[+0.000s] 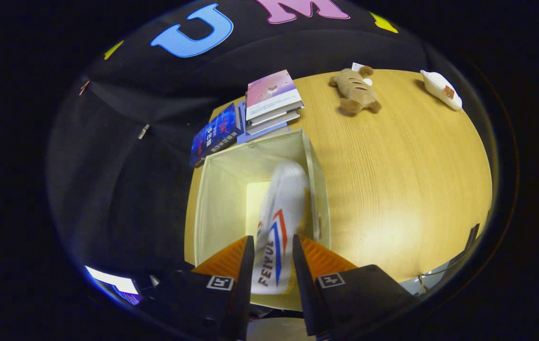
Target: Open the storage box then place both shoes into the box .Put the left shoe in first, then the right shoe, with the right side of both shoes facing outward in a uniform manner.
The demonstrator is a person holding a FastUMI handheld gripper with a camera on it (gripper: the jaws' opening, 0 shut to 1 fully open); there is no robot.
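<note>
Gripper: gripper [273, 255] was clamped on a shoe [276, 222], one finger against each flank, with the heel end between the fingers and the toe pointing away.
Table: pale wooden table [402, 189] with fine straight grain and a smooth matte top ran from beside the fingers out to a rounded far edge.
Wall: black cloth [122, 142] hung in soft folds beyond the table and down past its edge.
Storage box: open cream box [217, 199], square, with thin fabric-like walls and a lighter floor, stood just ahead of the fingers.
Shoe position: white canvas-looking shoe with red and blue stripes hung over the box opening, its toe dipping inside close to one side wall.
Books: stack of flat books [271, 102] with a pink glossy cover lay beyond the box; a dark blue book [215, 132] leaned beside it.
Plush: small brown stuffed toy [355, 90] lay farther out.
Packet: small white rounded packet [441, 89] rested near the far edge.
</note>
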